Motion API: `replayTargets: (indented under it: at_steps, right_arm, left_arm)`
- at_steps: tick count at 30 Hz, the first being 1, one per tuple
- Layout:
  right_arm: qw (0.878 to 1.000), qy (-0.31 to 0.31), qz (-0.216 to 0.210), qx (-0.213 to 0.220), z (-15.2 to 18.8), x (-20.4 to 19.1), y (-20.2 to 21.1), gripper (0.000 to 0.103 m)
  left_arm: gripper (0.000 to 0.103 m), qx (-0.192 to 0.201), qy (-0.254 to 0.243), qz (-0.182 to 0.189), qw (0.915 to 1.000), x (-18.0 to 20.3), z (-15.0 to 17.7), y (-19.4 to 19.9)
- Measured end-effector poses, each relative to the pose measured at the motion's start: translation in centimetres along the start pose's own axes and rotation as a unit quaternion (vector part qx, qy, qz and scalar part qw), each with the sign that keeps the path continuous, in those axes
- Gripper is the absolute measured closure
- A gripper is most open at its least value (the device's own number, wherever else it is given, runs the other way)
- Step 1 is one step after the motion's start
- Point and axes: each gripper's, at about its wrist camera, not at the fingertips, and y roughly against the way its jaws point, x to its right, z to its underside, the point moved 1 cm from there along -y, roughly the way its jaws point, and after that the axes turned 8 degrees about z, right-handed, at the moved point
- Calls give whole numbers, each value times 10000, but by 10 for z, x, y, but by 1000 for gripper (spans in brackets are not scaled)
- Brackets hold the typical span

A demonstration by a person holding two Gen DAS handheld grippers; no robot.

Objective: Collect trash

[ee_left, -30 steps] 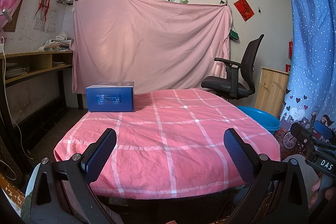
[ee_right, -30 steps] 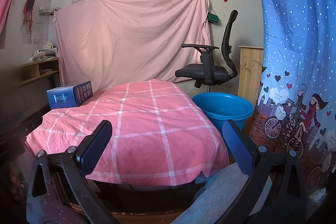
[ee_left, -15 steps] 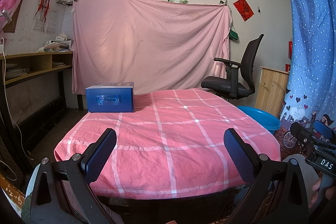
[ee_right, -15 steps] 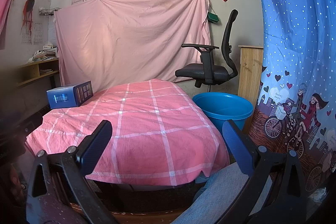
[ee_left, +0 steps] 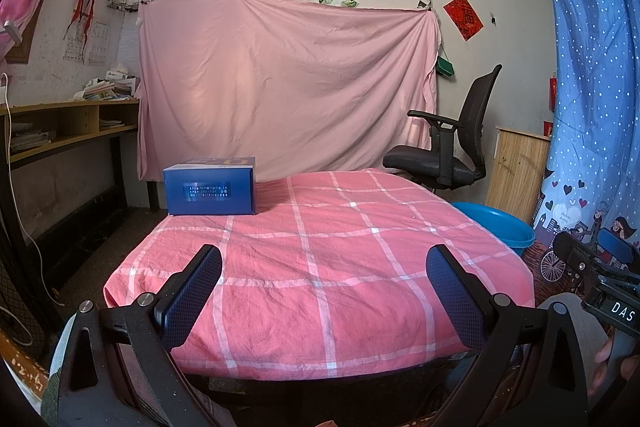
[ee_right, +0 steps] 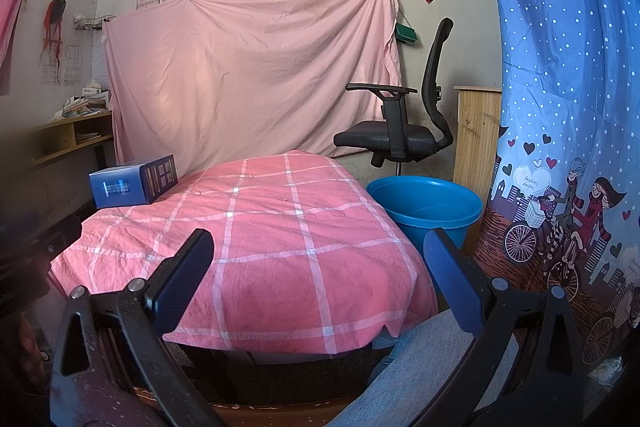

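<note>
Grippers both sitting low at the near edge of the table, neither touching anything. Left gripper [ee_left: 324, 263]: its two dark-blue ribbed fingers [ee_left: 192, 291] are standing wide apart with nothing between them, pointing across the table covered in pink cloth with white check lines [ee_left: 328, 267]. Right gripper [ee_right: 316, 251]: same state, fingers [ee_right: 182, 279] splayed wide, nothing pinched, hanging over the table's near right corner.

Task item: glossy dark-blue rectangular cardboard box [ee_left: 210, 187] is lying flat at the far left corner of the table, well apart from both grippers; also showing in the right wrist view [ee_right: 134, 181]. No other loose items showing on the cloth.

Round blue plastic tub [ee_right: 426, 205] is sitting on the floor just beside the table's right edge, near the right gripper; its rim is peeking out in the left wrist view [ee_left: 496, 225]. Black mesh office chair [ee_right: 400, 119] is standing behind the tub, in front of the hanging pink sheet [ee_left: 280, 87]. Blue dotted curtain [ee_right: 560, 67] is filling the right side.
</note>
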Motion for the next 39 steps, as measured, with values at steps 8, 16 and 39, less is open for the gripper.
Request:
replayTargets:
  at_steps: [8, 16, 39]
  right_arm:
    - [10000, -8, 3, -4, 1, -2, 0, 0]
    - [10000, -10, 2, -3, 1, -2, 0, 0]
    - [10000, -30, 3, -7, 2, -3, 0, 0]
  left_arm:
    - [3, 0, -3, 1, 10000, -1, -1, 1]
    - [3, 4, -6, 2, 10000, -1, 0, 1]
    - [3, 8, -20, 3, 10000, -2, 0, 1]
